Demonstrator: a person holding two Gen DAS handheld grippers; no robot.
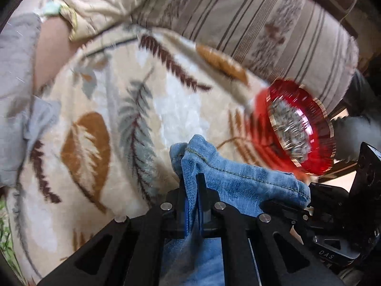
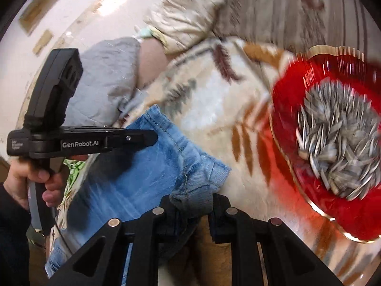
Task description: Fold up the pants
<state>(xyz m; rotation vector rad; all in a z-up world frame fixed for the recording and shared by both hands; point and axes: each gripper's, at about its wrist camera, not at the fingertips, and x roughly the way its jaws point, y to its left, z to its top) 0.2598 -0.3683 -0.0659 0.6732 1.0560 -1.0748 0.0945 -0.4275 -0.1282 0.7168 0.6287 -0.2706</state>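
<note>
Blue denim pants (image 1: pixel 240 178) hang over a cream blanket with a leaf pattern (image 1: pixel 100 109). My left gripper (image 1: pixel 193 190) is shut on a stitched hem of the denim, which stands up between its fingers. My right gripper (image 2: pixel 194 205) is shut on a bunched hem corner of the pants (image 2: pixel 142 166). In the right wrist view the left gripper (image 2: pixel 152 138) reaches in from the left over the denim, held by a hand (image 2: pixel 26 178). In the left wrist view the right gripper (image 1: pixel 285 208) shows at the denim's right edge. The rest of the pants is hidden below both grippers.
A red glass bowl (image 2: pixel 333 209) full of sunflower seeds stands on the blanket close to the right of the pants, also seen as the bowl (image 1: pixel 264 128). A striped cushion (image 1: pixel 273 31), a cream pillow (image 1: pixel 102 0) and grey quilted cloth (image 2: pixel 104 76) lie behind.
</note>
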